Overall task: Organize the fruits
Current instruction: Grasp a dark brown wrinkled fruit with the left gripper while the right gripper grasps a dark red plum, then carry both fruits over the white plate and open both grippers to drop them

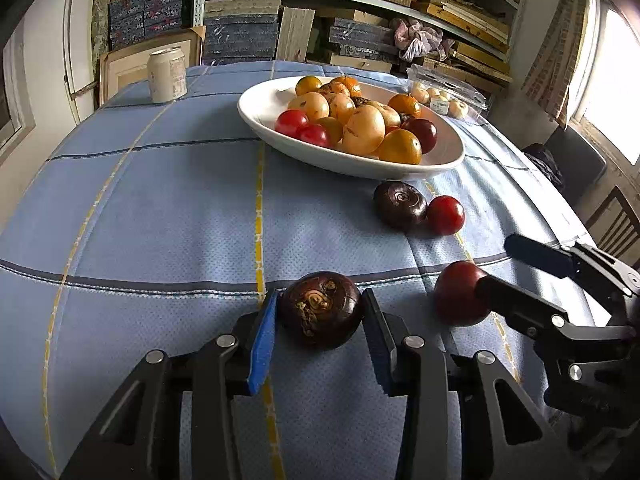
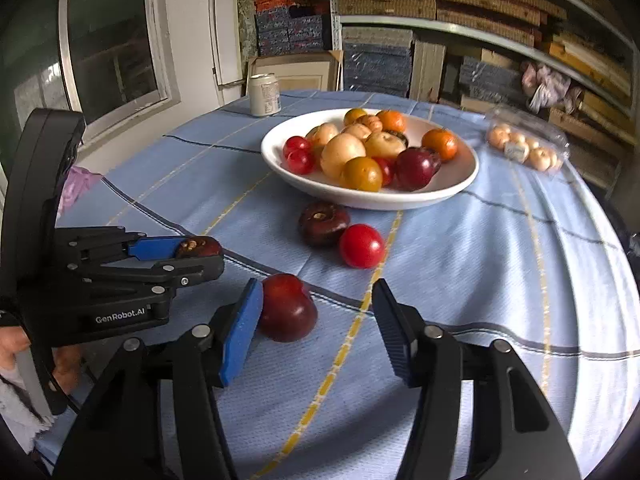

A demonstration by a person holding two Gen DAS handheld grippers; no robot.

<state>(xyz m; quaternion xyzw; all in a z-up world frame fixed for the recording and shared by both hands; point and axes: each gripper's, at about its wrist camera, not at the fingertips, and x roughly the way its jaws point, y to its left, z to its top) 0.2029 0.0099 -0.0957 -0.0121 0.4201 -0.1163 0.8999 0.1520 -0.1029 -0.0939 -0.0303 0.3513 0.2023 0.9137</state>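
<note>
A white bowl [image 1: 448, 160] [image 2: 460, 188] holds several yellow, orange, red and dark fruits. My left gripper [image 1: 320, 312] is shut on a dark brown fruit [image 1: 320, 310] resting on the blue cloth; it also shows in the right wrist view [image 2: 200, 246]. My right gripper [image 2: 316, 316] is open, its left pad against a dark red plum [image 2: 286, 308] [image 1: 456, 298] on the cloth, with a wide gap to the right pad. Another dark fruit [image 1: 400, 204] [image 2: 323, 222] and a red tomato [image 1: 445, 215] [image 2: 362, 245] lie together in front of the bowl.
A pale can [image 1: 167, 75] [image 2: 265, 94] stands at the table's far left. A clear plastic box of pale fruits [image 1: 444, 98] [image 2: 526, 148] lies to the right of the bowl. Shelves of boxes stand behind the table. A chair [image 1: 614, 220] stands at the right.
</note>
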